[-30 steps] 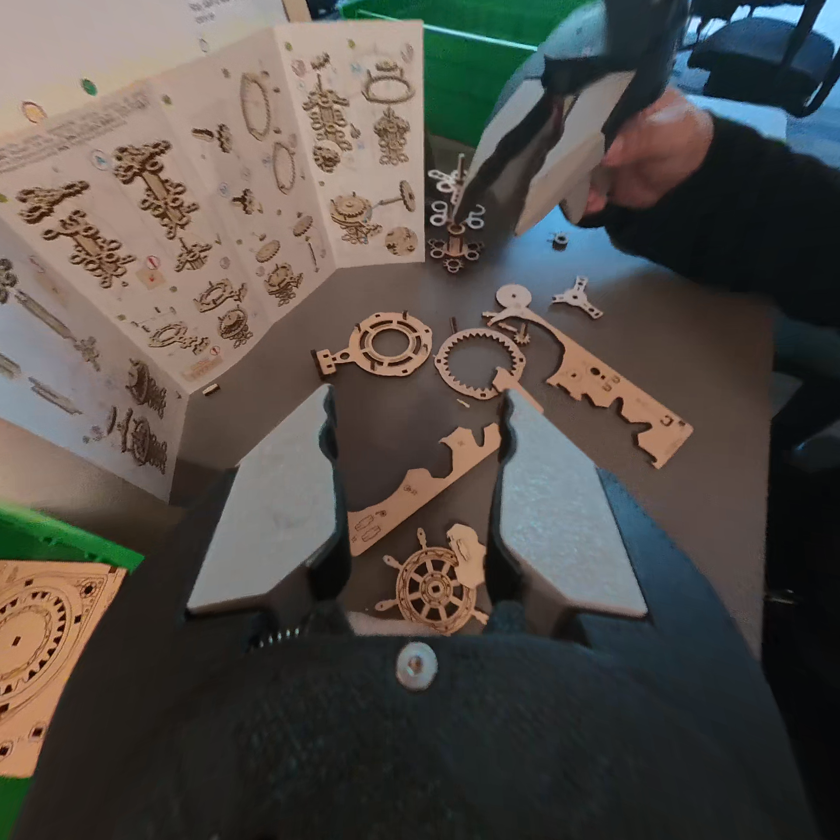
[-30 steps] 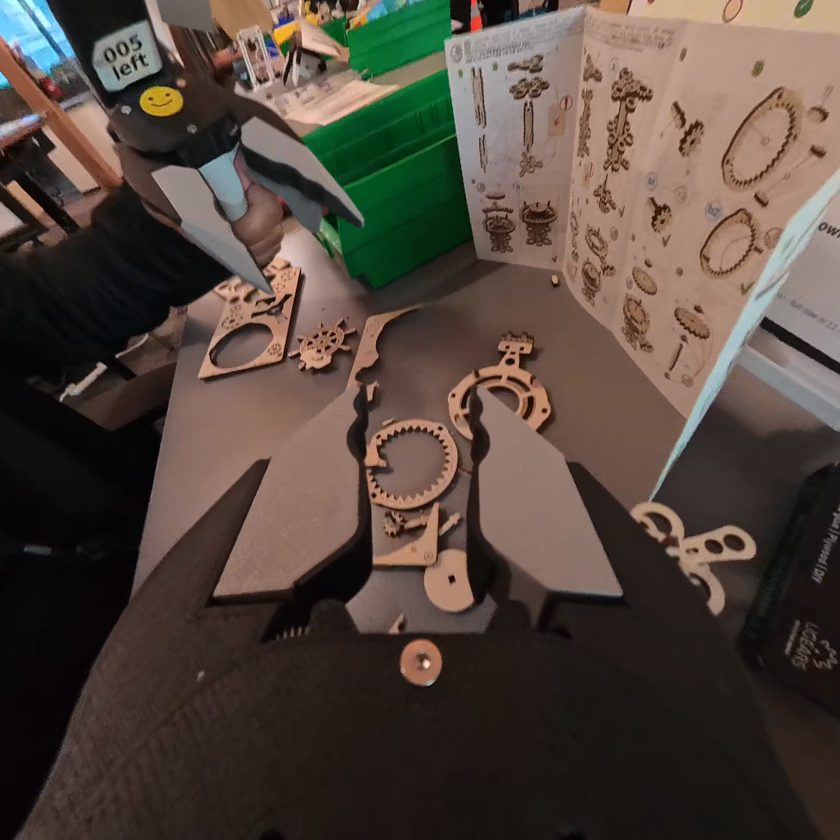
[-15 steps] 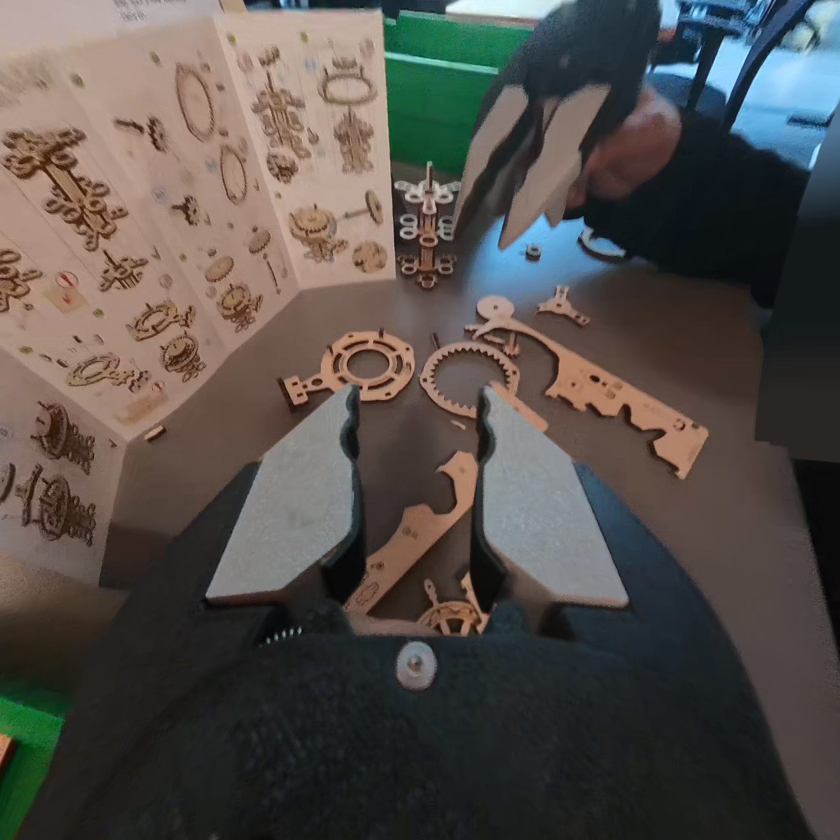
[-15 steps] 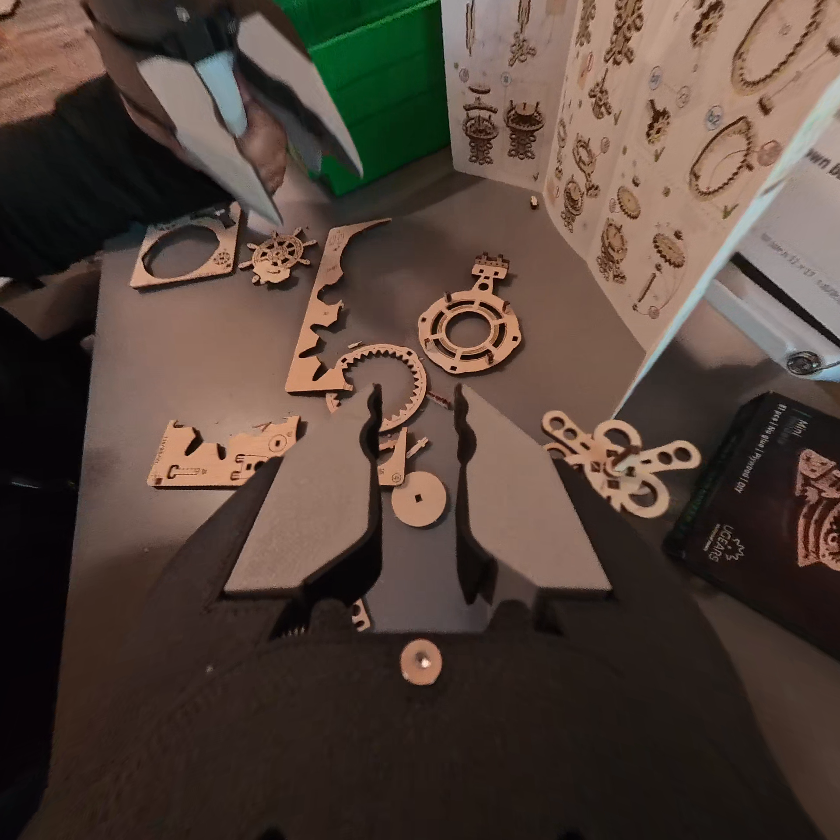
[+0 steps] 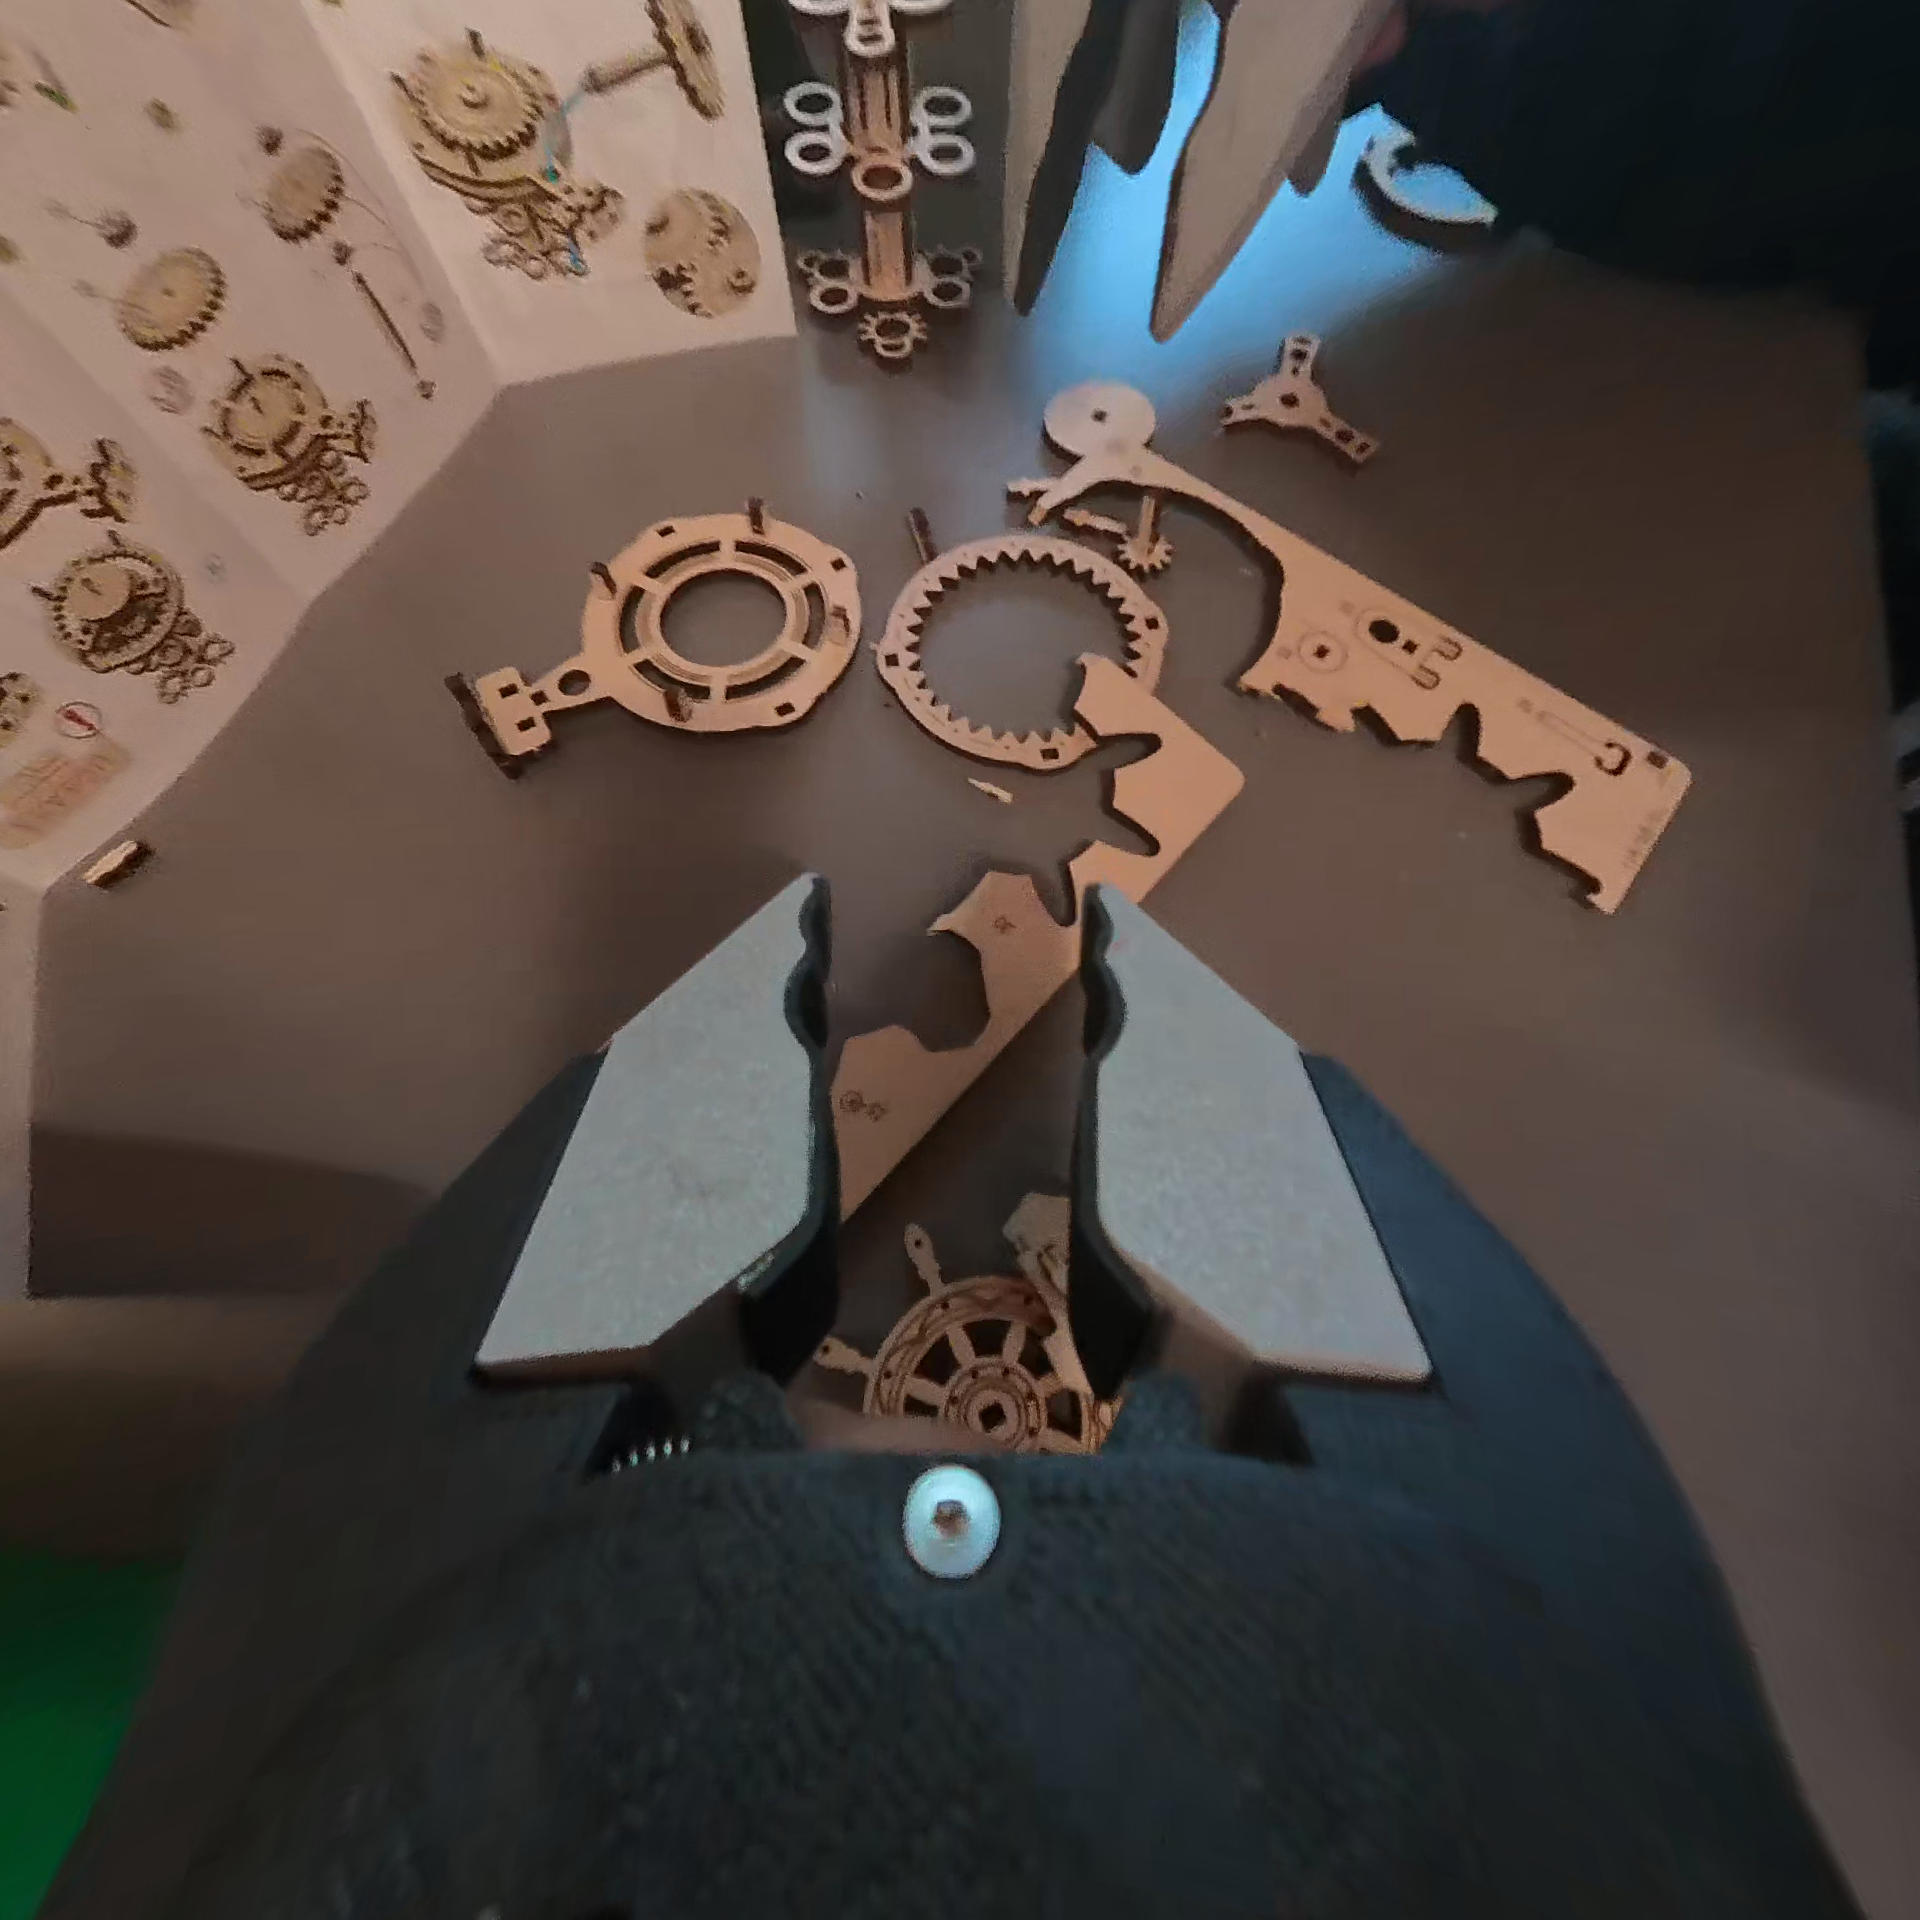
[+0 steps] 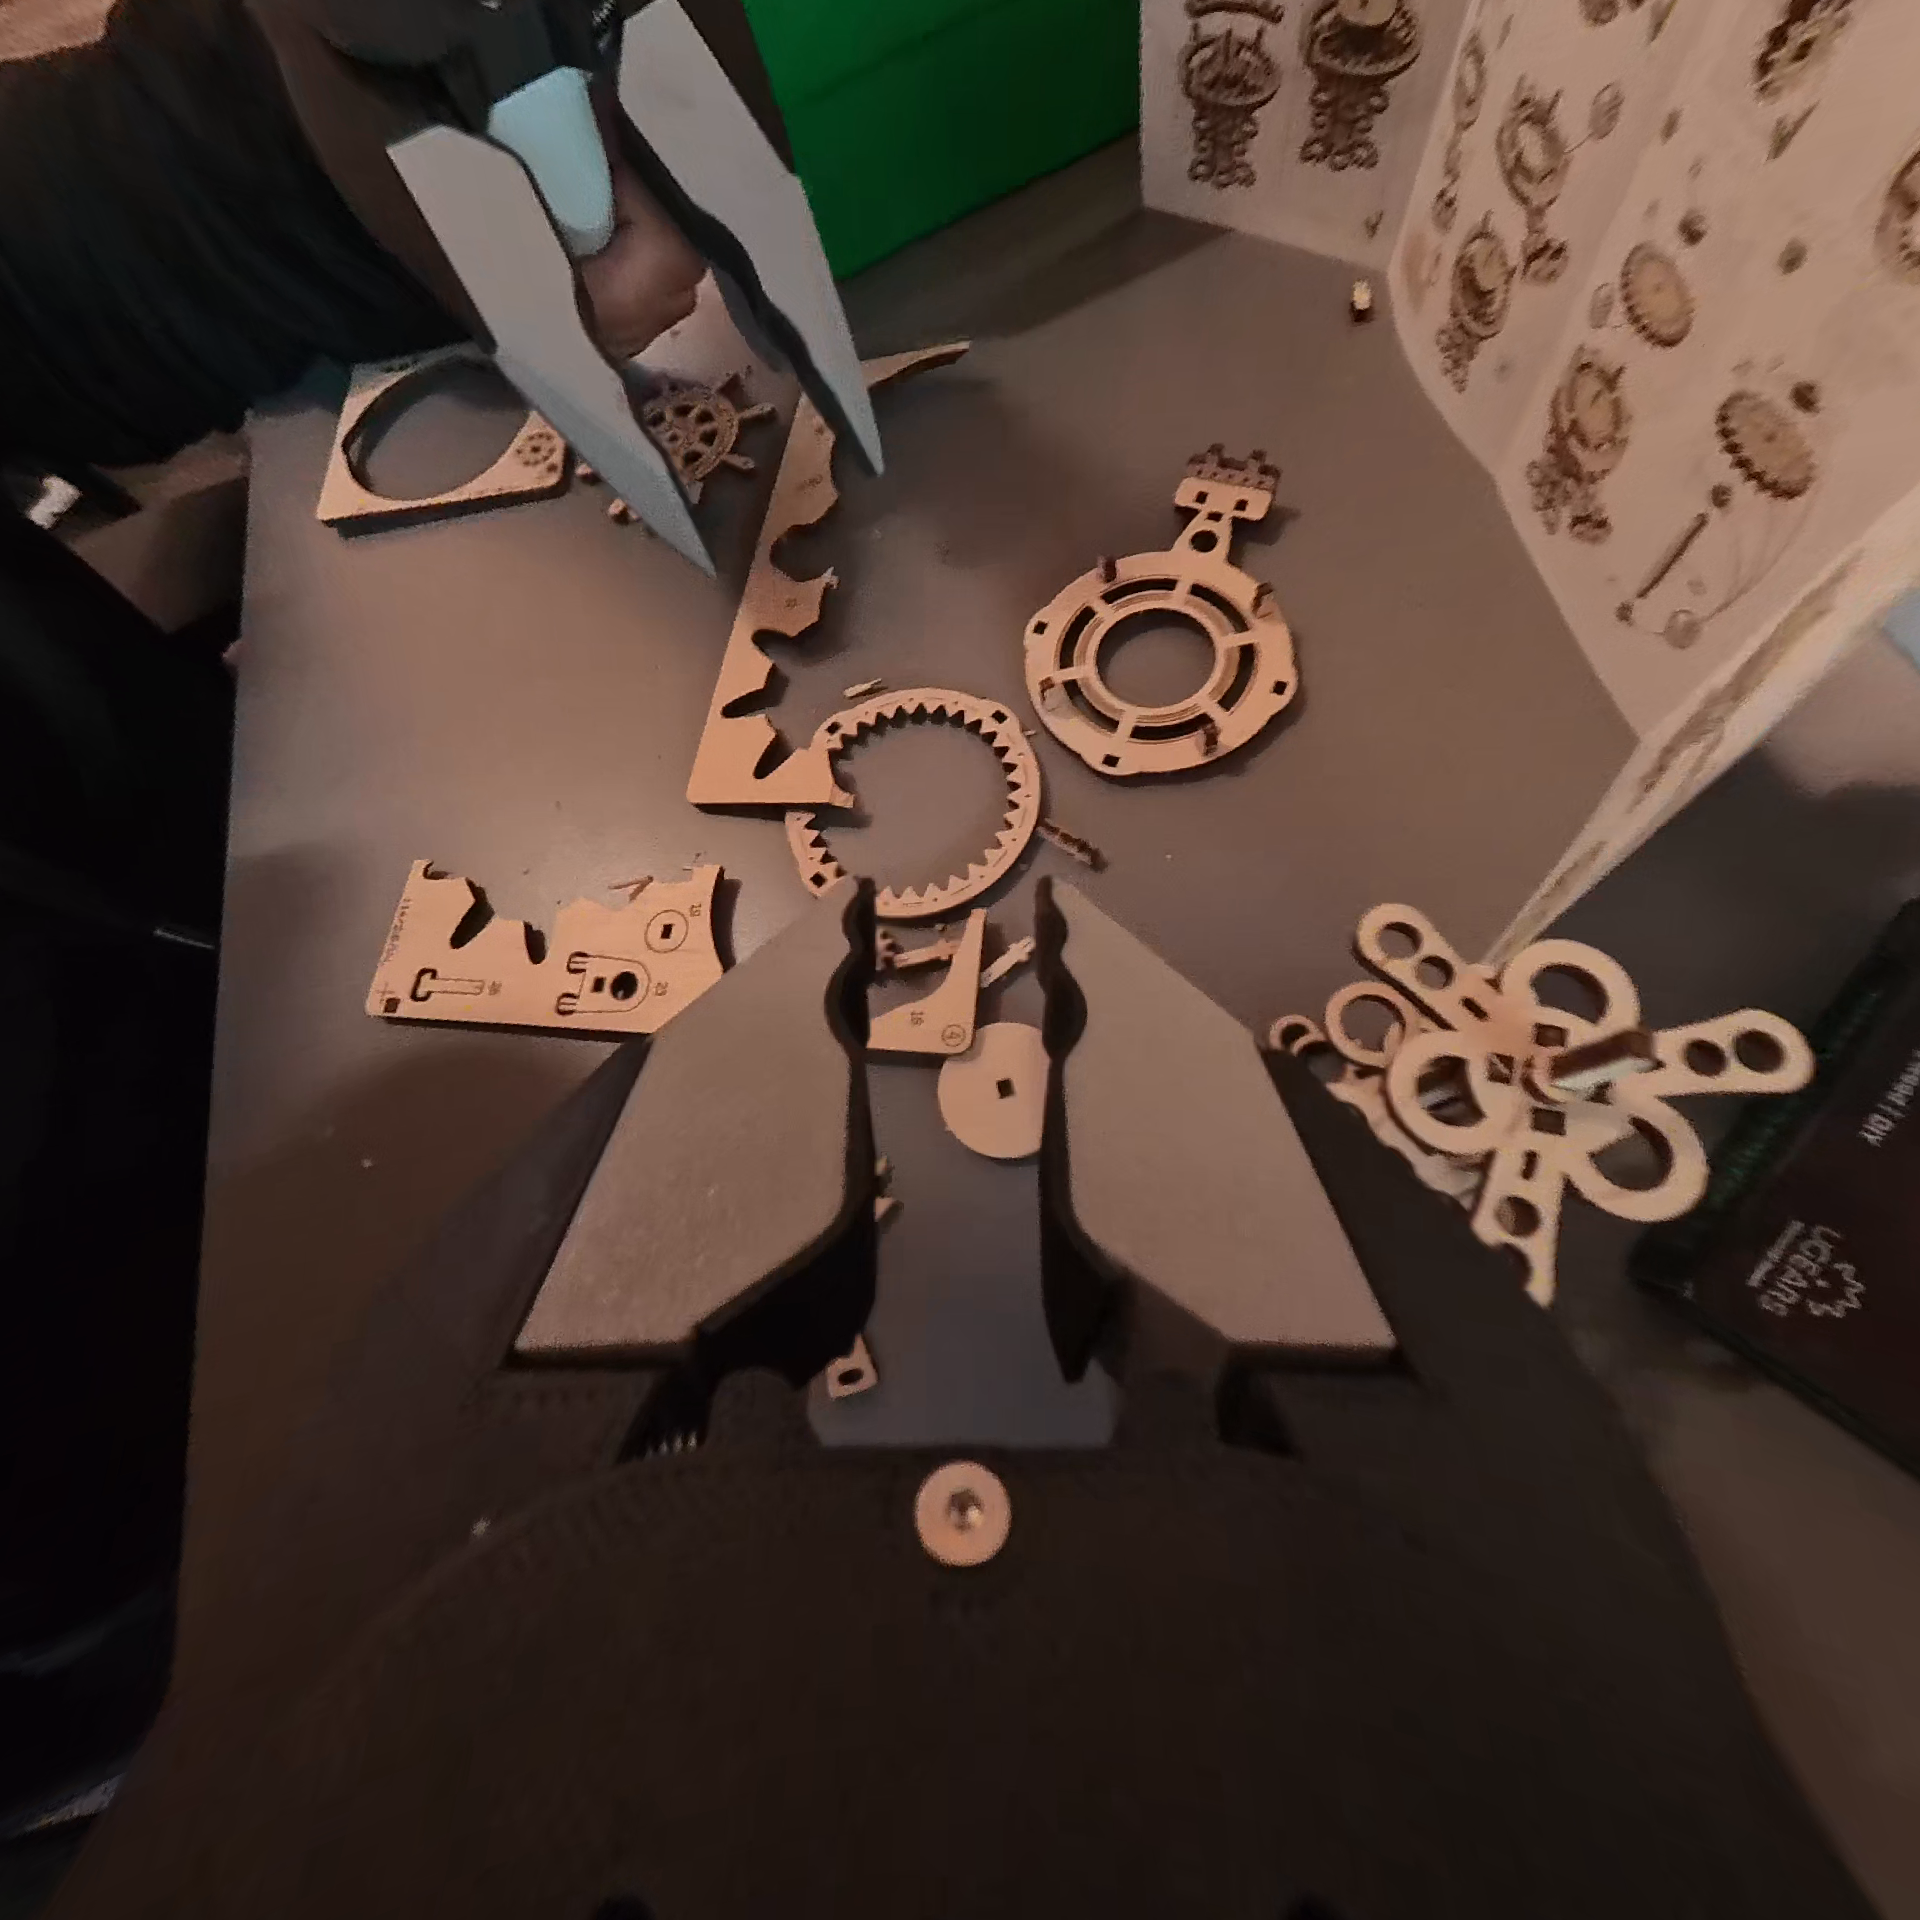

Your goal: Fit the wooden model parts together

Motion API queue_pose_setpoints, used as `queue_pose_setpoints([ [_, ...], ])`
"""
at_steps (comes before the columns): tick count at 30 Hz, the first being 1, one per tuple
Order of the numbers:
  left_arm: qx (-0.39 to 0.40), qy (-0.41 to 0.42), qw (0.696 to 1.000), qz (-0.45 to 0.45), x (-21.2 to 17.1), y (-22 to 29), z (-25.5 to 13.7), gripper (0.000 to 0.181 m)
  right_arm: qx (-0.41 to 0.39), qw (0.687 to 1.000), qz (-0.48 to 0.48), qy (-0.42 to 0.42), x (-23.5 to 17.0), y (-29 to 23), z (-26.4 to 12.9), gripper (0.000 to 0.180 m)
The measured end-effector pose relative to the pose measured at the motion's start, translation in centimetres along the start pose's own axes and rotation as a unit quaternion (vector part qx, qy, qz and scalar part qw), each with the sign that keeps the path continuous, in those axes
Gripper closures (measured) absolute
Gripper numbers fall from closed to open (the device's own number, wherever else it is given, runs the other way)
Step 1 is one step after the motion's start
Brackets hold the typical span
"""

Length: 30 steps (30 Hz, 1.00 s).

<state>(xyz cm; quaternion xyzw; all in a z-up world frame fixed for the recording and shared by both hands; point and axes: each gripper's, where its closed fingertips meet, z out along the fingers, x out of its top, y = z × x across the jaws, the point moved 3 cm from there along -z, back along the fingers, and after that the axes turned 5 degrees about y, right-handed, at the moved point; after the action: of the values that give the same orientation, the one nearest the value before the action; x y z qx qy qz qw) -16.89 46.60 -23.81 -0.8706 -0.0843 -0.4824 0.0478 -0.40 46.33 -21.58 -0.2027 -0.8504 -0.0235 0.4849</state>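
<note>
Flat wooden parts lie on a grey table (image 5: pixel 416 987). A toothed ring gear (image 5: pixel 1023 649) lies beside a round ring frame with a handle (image 5: pixel 717 634). My left gripper (image 5: pixel 951 904) is open and empty, low over a jagged offcut strip (image 5: pixel 1039 935), with a ship's wheel (image 5: pixel 977 1371) between its finger bases. My right gripper (image 6: pixel 951 894) is open and empty just short of the ring gear (image 6: pixel 925 800), over a small disc (image 6: pixel 1003 1091) and a triangular scrap (image 6: pixel 935 997). The ring frame (image 6: pixel 1164 665) lies beyond it to the right. A part-built looped assembly (image 6: pixel 1507 1081) stands at its right.
A folded instruction sheet (image 5: pixel 260 312) stands along the left, also in the right wrist view (image 6: pixel 1662 312). A long offcut sheet (image 5: pixel 1455 707), a three-armed piece (image 5: pixel 1299 405), a square frame (image 6: pixel 436 457), a black box (image 6: pixel 1808 1247) and a green bin (image 6: pixel 935 104) surround the parts. The right gripper (image 5: pixel 1096 317) faces mine. There is about 12 cm between the tips of the two grippers. The triangular scrap (image 6: pixel 935 997) is closer to my right gripper, around 4 cm from its tips; the left tips are 12 cm off. It is also in sight in the left wrist view (image 5: pixel 1117 467).
Both grippers have come down closer to the parts on the table. The left jaws have narrowed since a second ago. The right gripper has drawn back, so the disc now lies between its fingers.
</note>
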Motion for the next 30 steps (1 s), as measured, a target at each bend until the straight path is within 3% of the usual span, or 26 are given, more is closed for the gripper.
queue_pose_setpoints([
  [7,-0.005,-0.050,0.998,0.025,-1.5,0.5,0.9,0.139,0.041,0.999,-0.024,-0.021,-0.5,-1.8,0.9,0.152],
  [14,-0.046,-0.058,0.997,0.022,-2.1,1.2,0.5,0.164,0.051,0.997,-0.031,-0.059,-1.7,-2.1,2.3,0.155],
  [21,-0.079,-0.068,0.993,0.054,-2.2,2.0,-0.5,0.167,0.045,0.999,-0.015,0.002,0.0,-1.4,0.9,0.156],
  [26,-0.085,0.078,0.993,-0.020,2.4,0.7,-3.5,0.159,0.022,0.998,-0.009,0.057,1.5,-0.6,-0.3,0.157],
  [30,-0.012,0.219,0.976,0.002,6.1,-1.4,-7.0,0.158,-0.013,0.994,-0.010,0.106,2.7,0.4,-1.3,0.157],
])
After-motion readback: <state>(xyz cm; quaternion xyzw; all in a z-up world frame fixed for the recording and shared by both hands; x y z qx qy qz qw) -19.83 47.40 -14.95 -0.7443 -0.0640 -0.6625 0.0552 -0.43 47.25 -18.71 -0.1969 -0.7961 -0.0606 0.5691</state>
